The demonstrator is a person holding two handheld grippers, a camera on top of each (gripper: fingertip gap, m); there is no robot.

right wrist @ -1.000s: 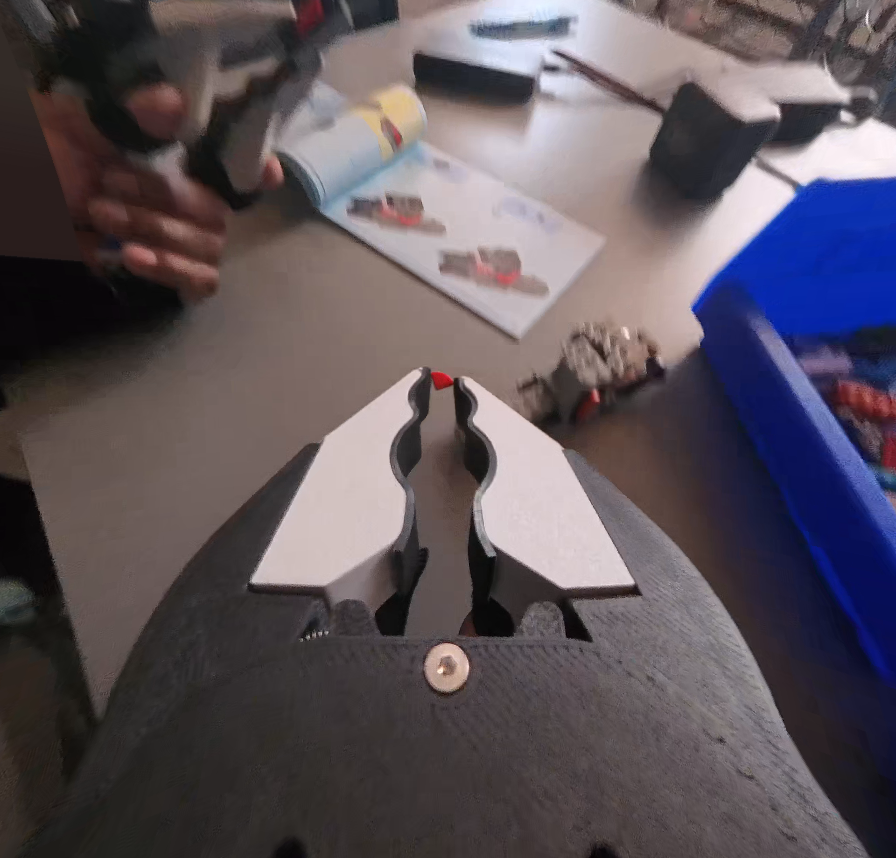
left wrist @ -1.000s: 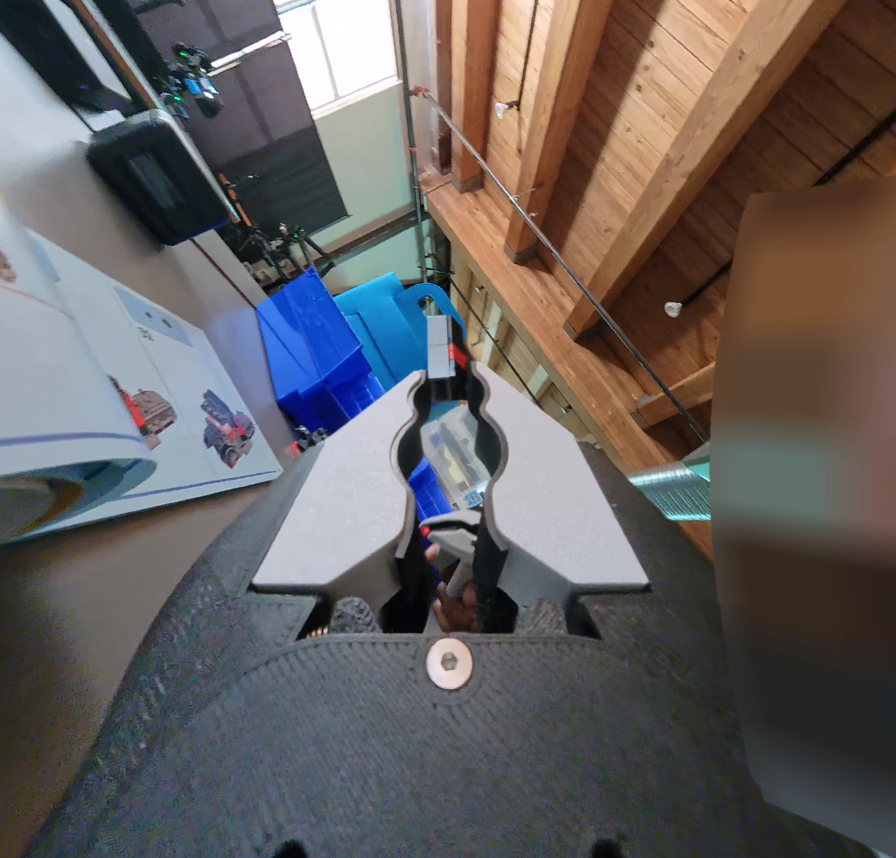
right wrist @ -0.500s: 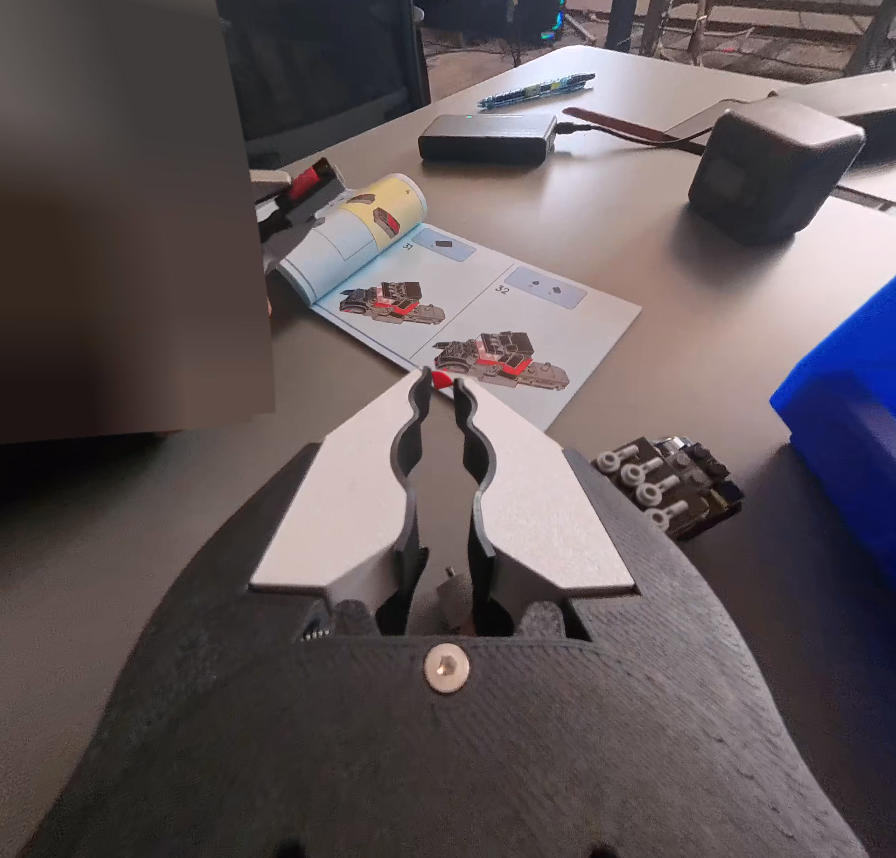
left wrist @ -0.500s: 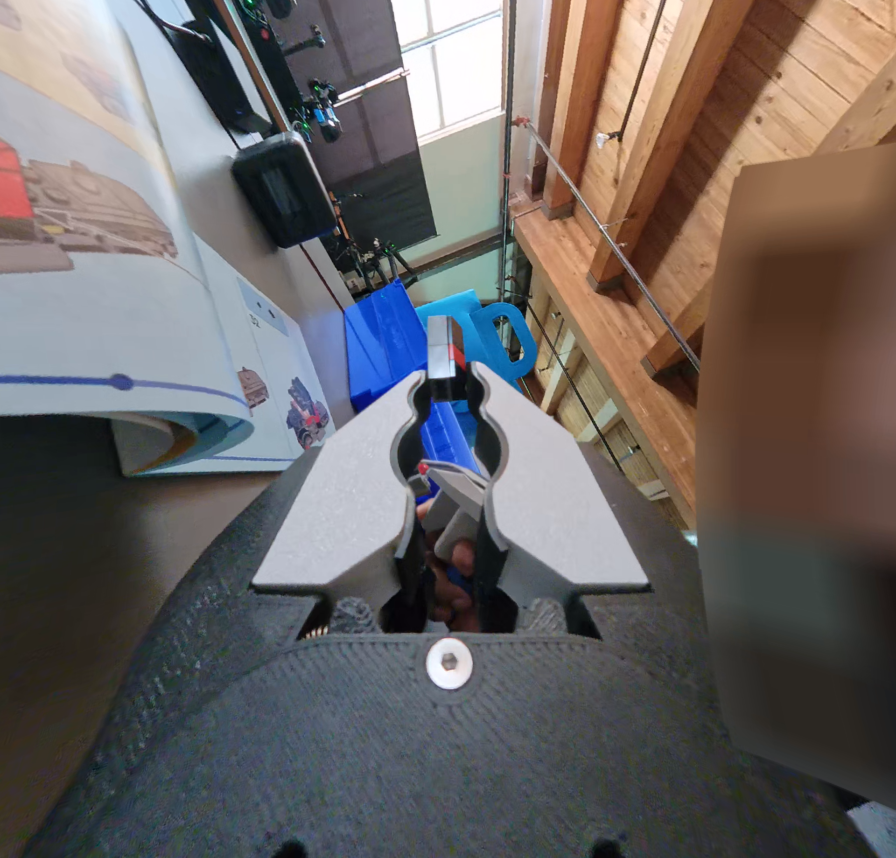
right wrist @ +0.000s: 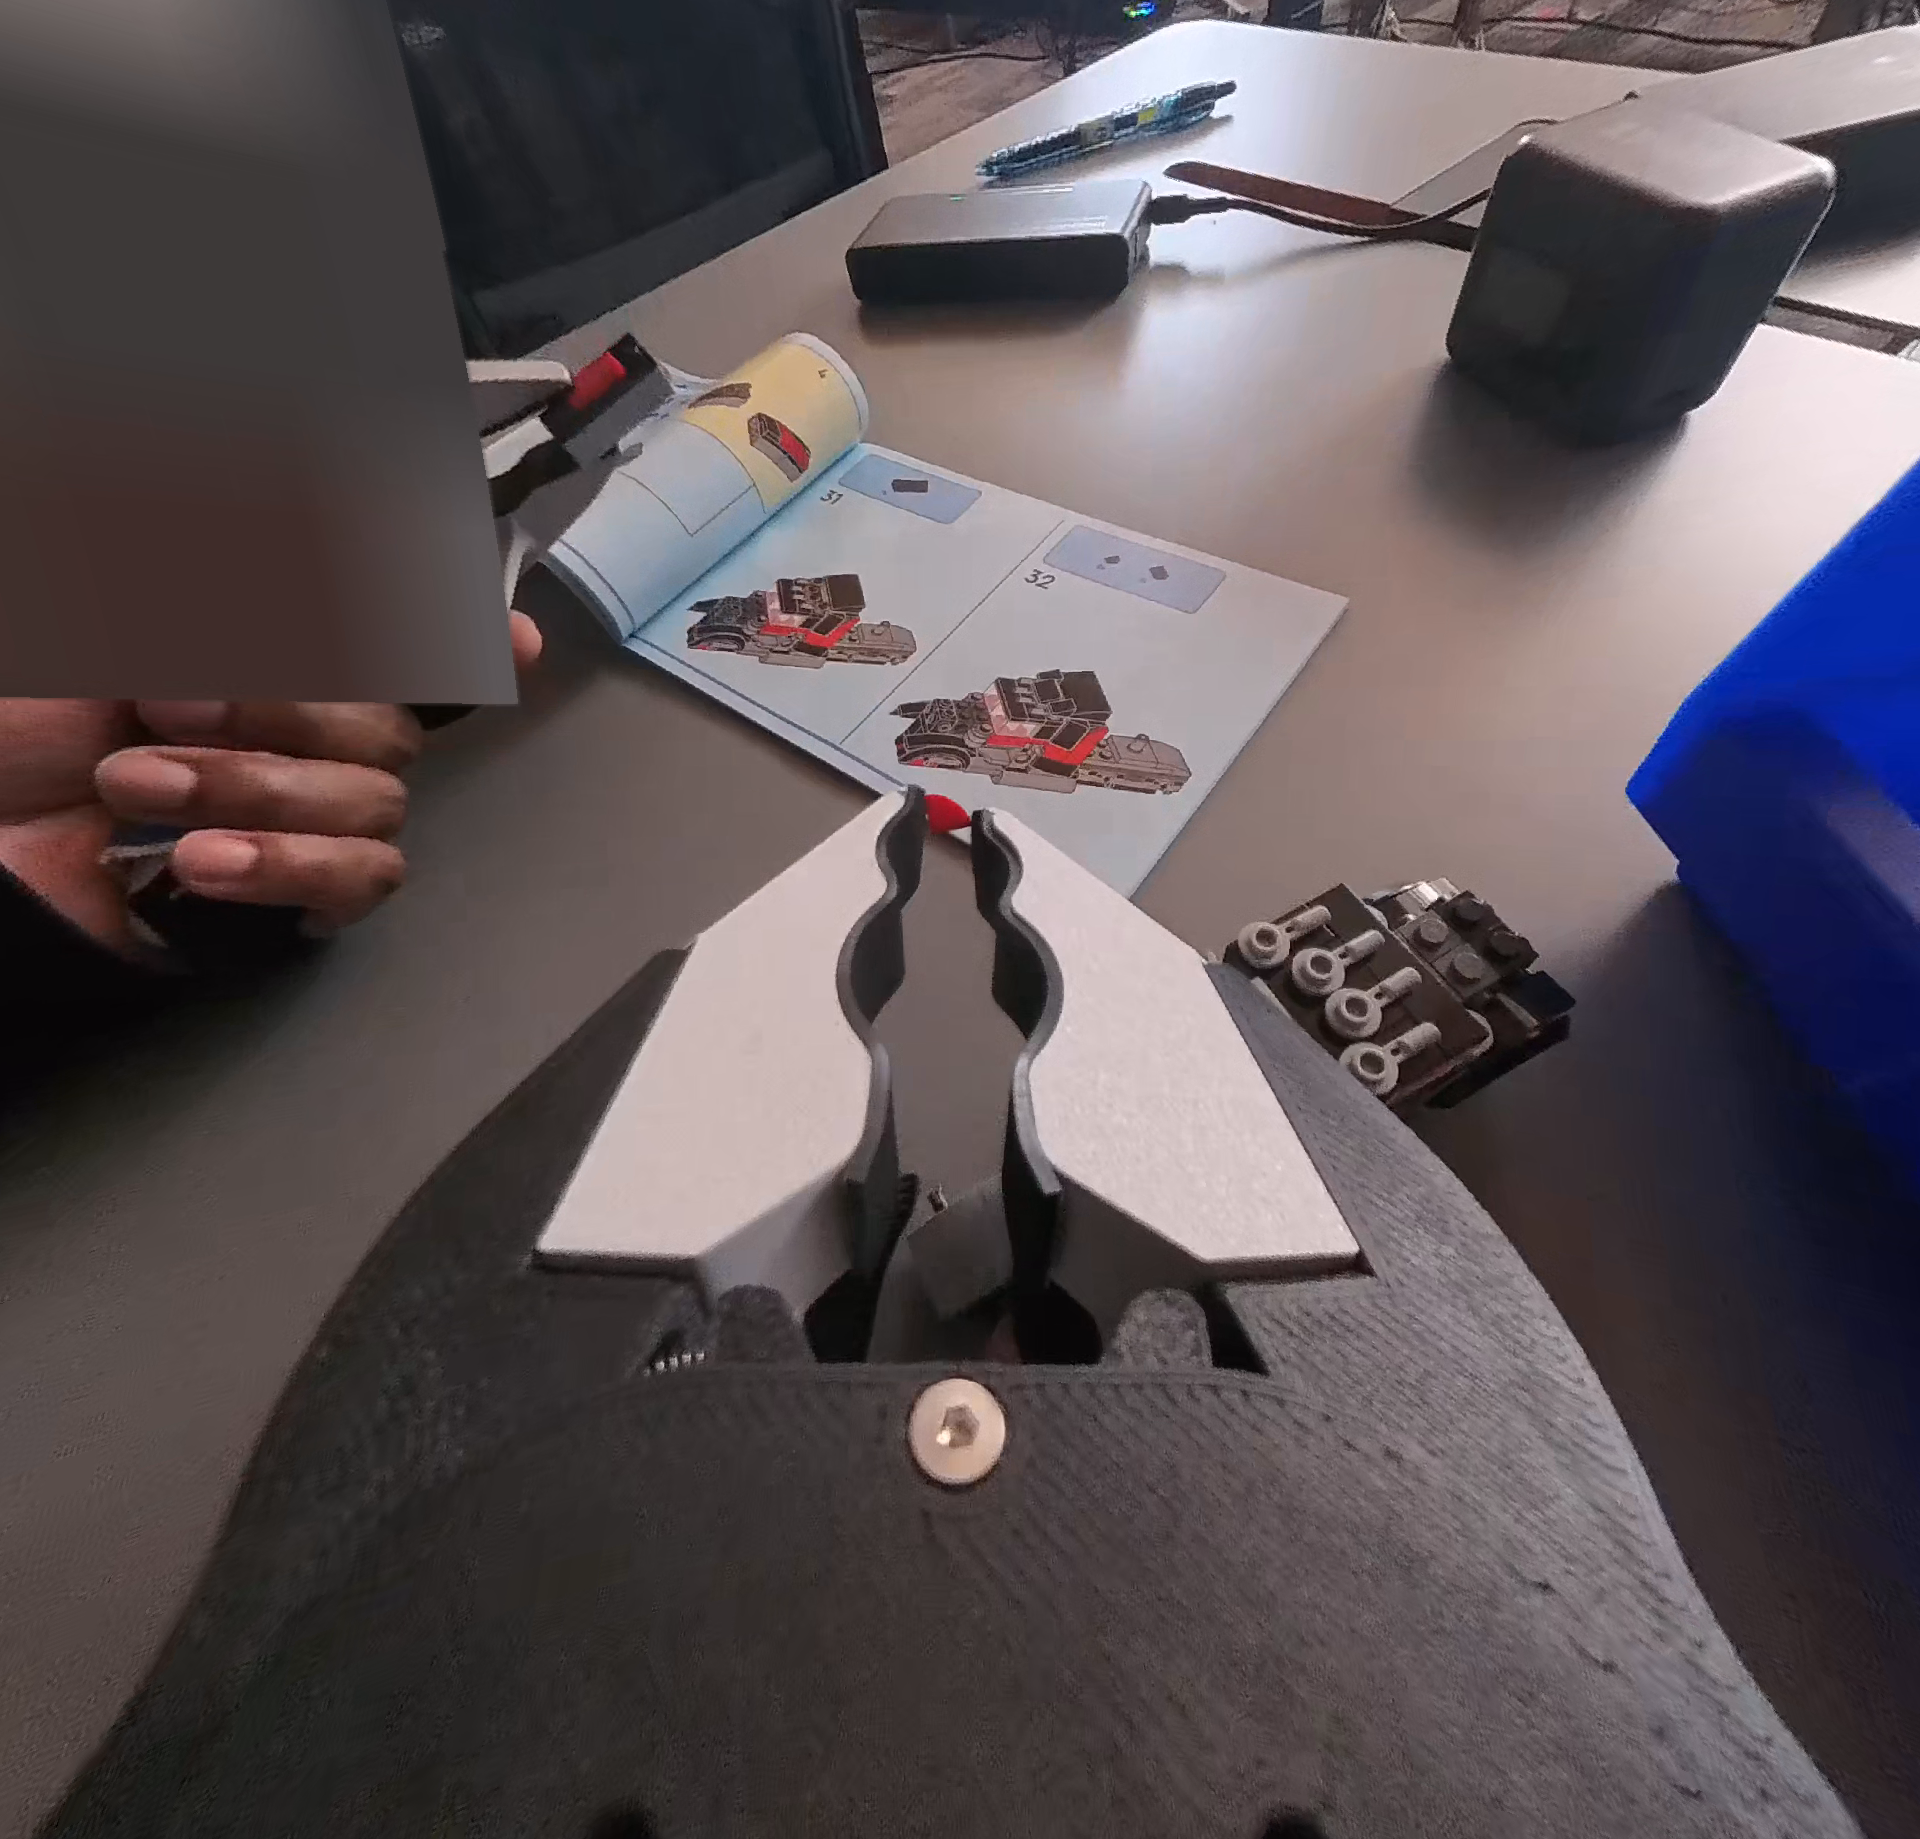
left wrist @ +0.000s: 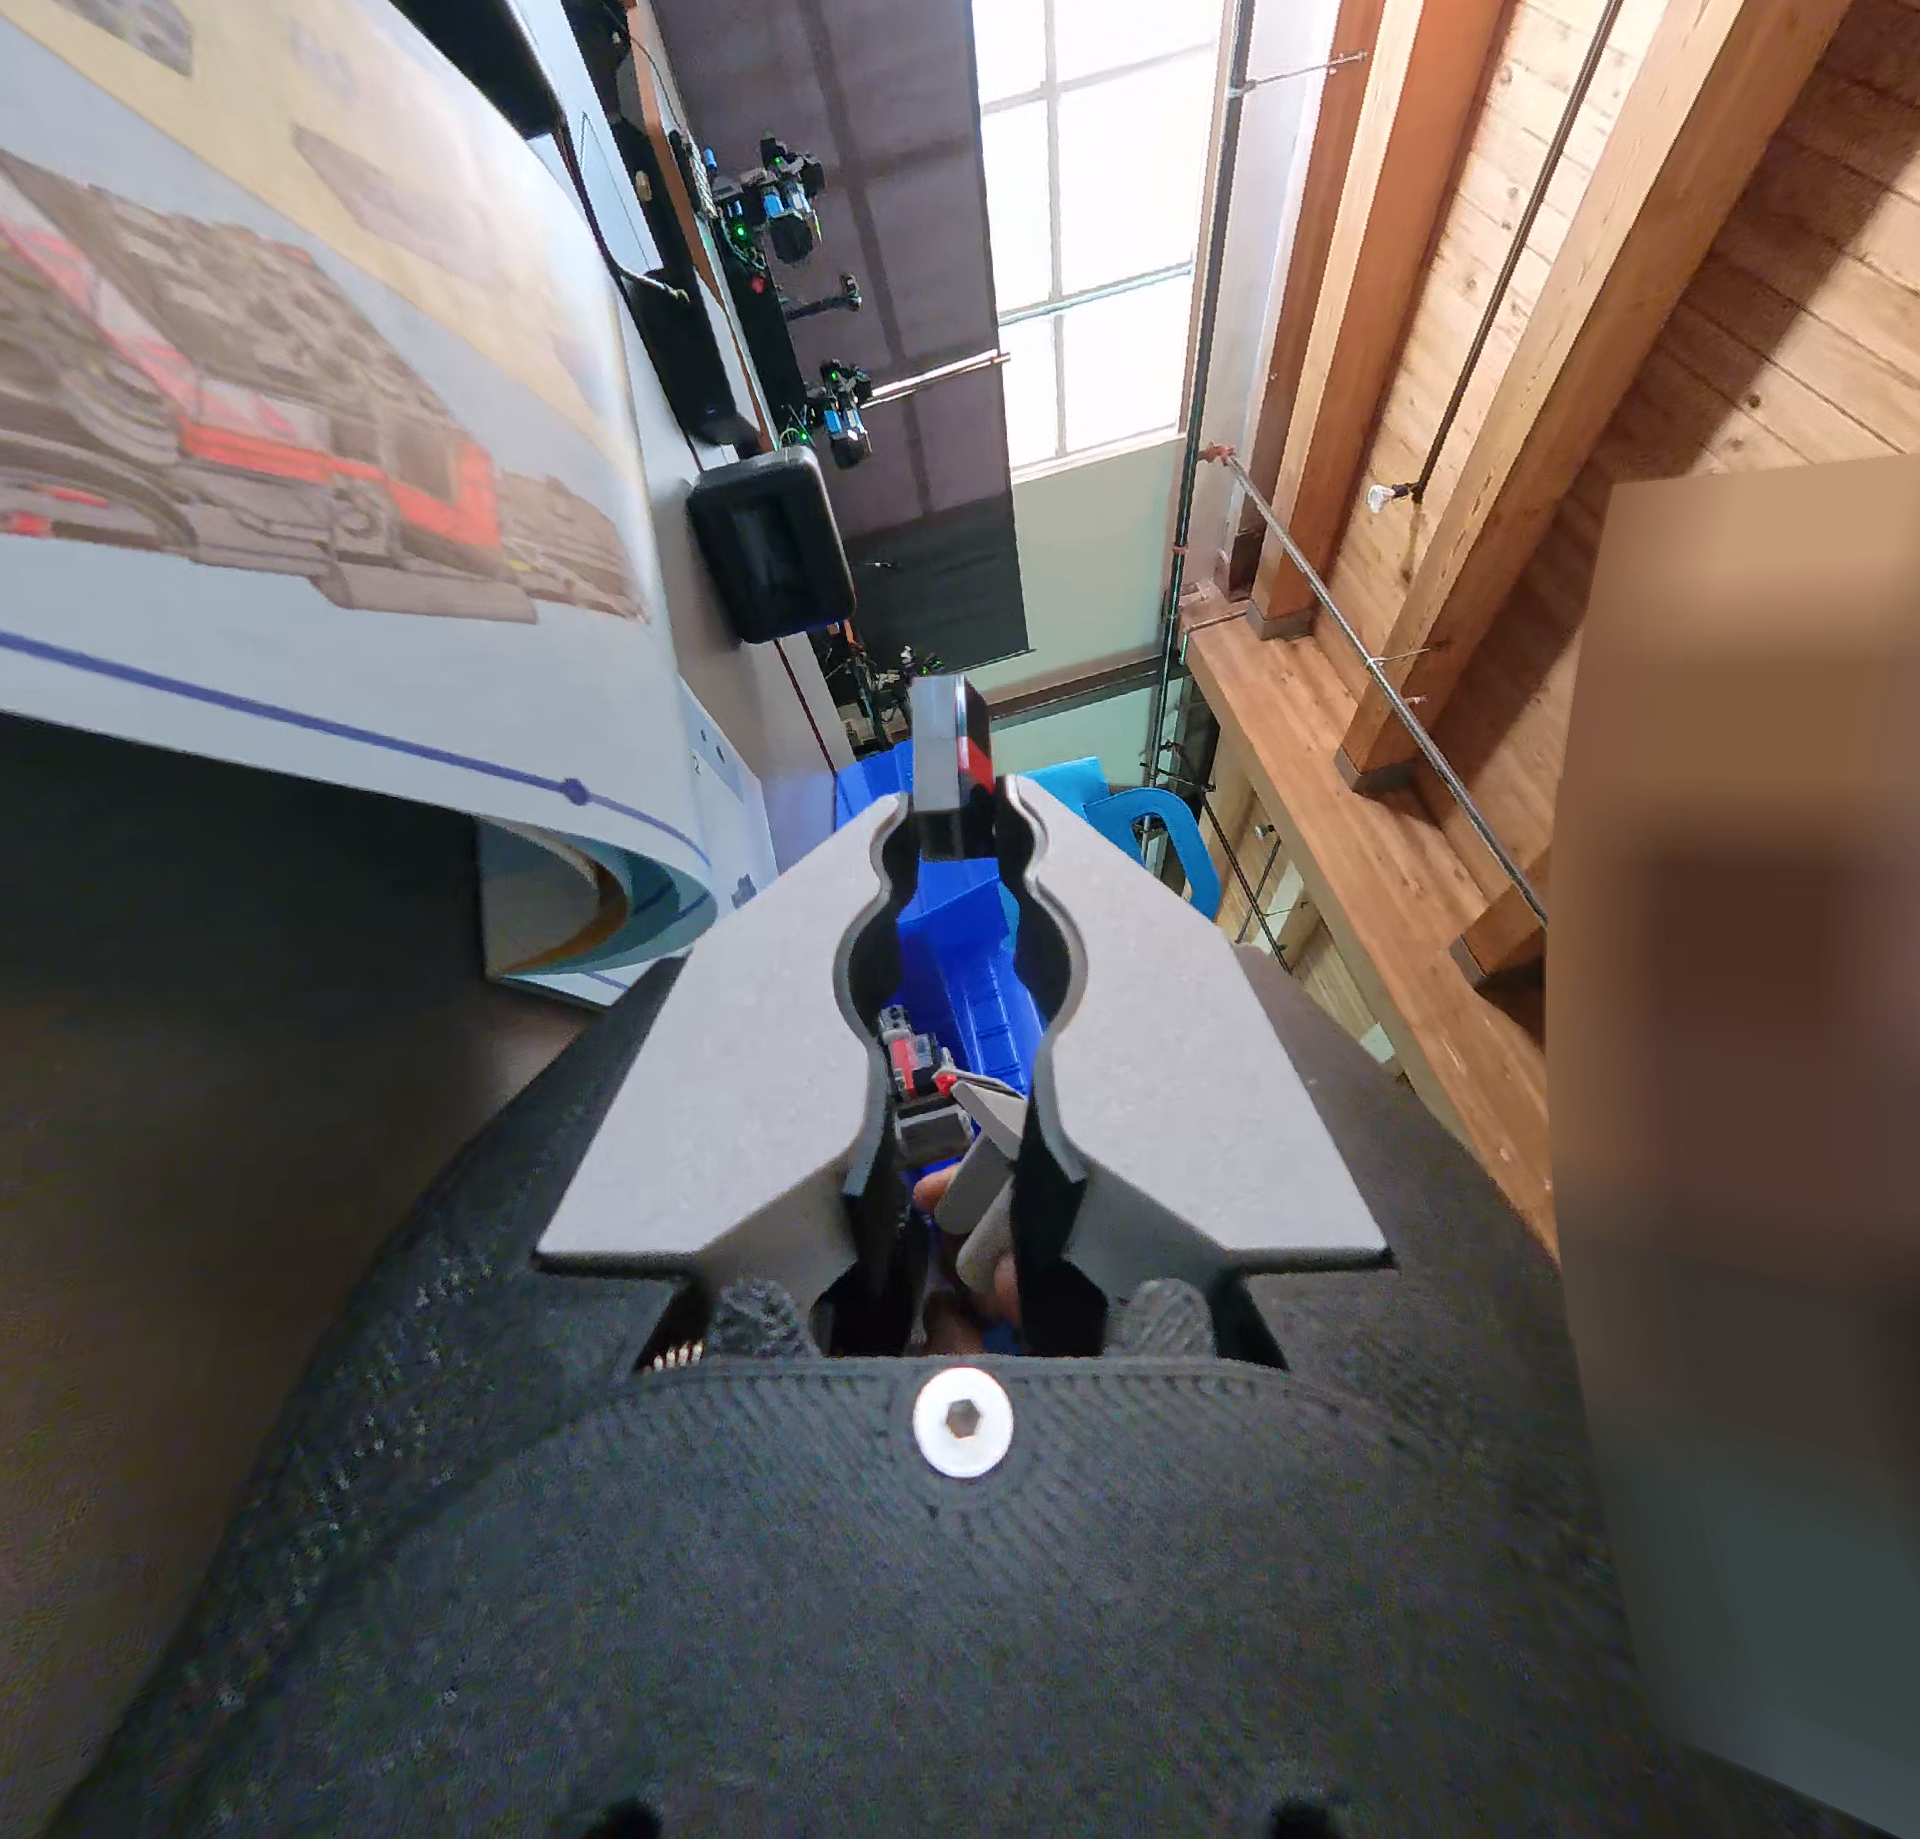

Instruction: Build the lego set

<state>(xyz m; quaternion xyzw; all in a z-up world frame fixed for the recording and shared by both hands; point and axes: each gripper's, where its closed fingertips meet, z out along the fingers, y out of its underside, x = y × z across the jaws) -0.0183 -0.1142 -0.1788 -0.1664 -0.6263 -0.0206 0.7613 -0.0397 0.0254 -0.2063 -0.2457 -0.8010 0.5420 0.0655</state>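
Observation:
My left gripper point(left wrist: 954, 813) is shut on a small grey, black and red lego assembly point(left wrist: 948, 763), held on its side right beside the curled page of the open instruction booklet point(left wrist: 312, 459). In the right wrist view that gripper's tips and the assembly point(right wrist: 603, 392) show at the booklet's point(right wrist: 935, 636) left edge. My right gripper point(right wrist: 943, 821) is shut on a tiny red lego piece point(right wrist: 945, 813) above the table near the booklet's front corner. A partly built dark grey lego model point(right wrist: 1392, 989) lies on the table just right of my right gripper.
A blue bin point(right wrist: 1808, 813) stands at the right. A black cube device point(right wrist: 1631, 262), a black flat box point(right wrist: 1003, 251), a pen point(right wrist: 1101, 127) and a brown strap point(right wrist: 1299, 200) lie farther back on the grey table point(right wrist: 520, 958). A person's hand point(right wrist: 239, 813) is at the left. The grippers' ends are close to 15 cm from one another.
My left gripper has moved closer to the booklet with the assembly in it. My right gripper has swung so the booklet and the lego model sit nearer; the small red piece stays between its tips.

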